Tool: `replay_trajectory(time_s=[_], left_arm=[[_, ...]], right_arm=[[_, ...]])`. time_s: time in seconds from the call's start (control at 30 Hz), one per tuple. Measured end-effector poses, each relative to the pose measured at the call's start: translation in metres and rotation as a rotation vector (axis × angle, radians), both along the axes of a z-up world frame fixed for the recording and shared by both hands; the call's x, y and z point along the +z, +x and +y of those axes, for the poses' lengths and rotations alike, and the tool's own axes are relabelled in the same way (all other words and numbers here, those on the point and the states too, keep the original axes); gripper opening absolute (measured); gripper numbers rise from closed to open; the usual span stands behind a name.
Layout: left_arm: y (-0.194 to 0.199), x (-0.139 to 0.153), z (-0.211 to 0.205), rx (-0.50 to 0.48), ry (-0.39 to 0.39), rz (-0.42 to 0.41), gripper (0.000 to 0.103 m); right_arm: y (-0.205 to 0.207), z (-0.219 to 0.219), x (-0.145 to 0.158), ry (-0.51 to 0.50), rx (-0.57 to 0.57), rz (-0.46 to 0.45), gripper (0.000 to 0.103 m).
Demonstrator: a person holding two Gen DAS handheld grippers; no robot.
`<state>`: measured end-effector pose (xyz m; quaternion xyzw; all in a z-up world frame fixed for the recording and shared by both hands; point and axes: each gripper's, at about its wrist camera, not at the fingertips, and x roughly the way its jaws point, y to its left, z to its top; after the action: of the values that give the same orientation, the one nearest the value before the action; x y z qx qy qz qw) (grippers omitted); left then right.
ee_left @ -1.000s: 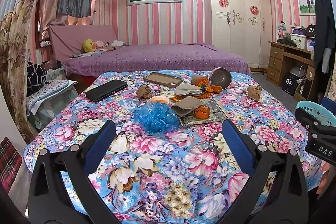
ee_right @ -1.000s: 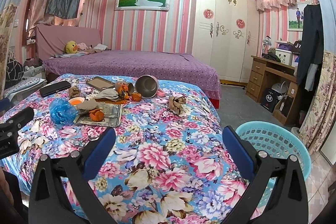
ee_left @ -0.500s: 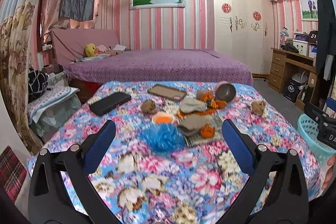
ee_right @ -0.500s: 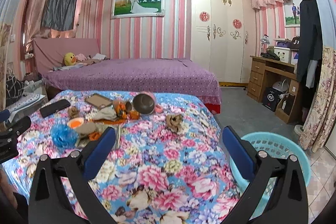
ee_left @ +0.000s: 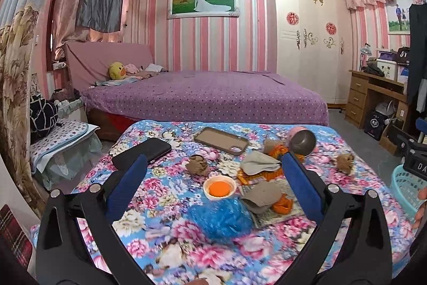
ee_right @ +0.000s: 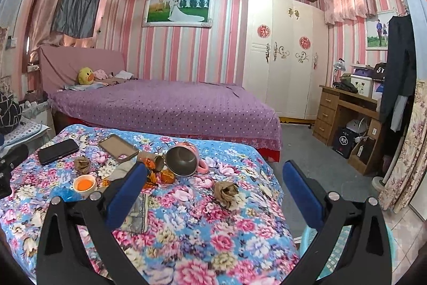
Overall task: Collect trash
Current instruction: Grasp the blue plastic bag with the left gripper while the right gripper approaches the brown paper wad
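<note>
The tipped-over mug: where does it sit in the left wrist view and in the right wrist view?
Left wrist: mug lies right of centre on the floral table, its mouth toward the camera, just above the right blue finger.
Right wrist: mug lies left of centre, beside the left blue finger.
Shared landmark: the phone case, to the mug's left in both views.

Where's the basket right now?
On the floor off the table's right edge: the teal basket shows far right in the left wrist view, behind the right gripper.

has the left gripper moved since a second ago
Yes. The left gripper has risen and tilted up: against the fixed purple bed, the blue plastic bag now sits lower in view.
</note>
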<state>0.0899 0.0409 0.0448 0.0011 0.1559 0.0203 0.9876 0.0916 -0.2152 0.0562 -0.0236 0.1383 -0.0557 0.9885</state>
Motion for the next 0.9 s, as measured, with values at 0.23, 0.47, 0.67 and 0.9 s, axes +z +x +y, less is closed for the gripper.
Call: replay_trajectory(time_s=[0.23,0.47,0.67,0.9], left_arm=[[0.037,-0.03,0.023,0.028,-0.04,0.107,0.098],[0.061,-0.066,0.025,-0.01,-0.043,0.231,0.098],[0.076,-0.093,0.018,-0.049,-0.05,0.34,0.098],[0.087,-0.105,0.016,-0.148,-0.129,0.44,0.06]], right_arm=[[0.031,-0.005,-0.028,0.008,0.028,0.03,0.099],[0.06,-0.009,-0.043,0.008,0.051,0.064,0.099],[0.077,-0.022,-0.051,0.073,0.021,0.136,0.099],[0.082,-0.018,-0.066,0.055,0.01,0.193,0.099]])
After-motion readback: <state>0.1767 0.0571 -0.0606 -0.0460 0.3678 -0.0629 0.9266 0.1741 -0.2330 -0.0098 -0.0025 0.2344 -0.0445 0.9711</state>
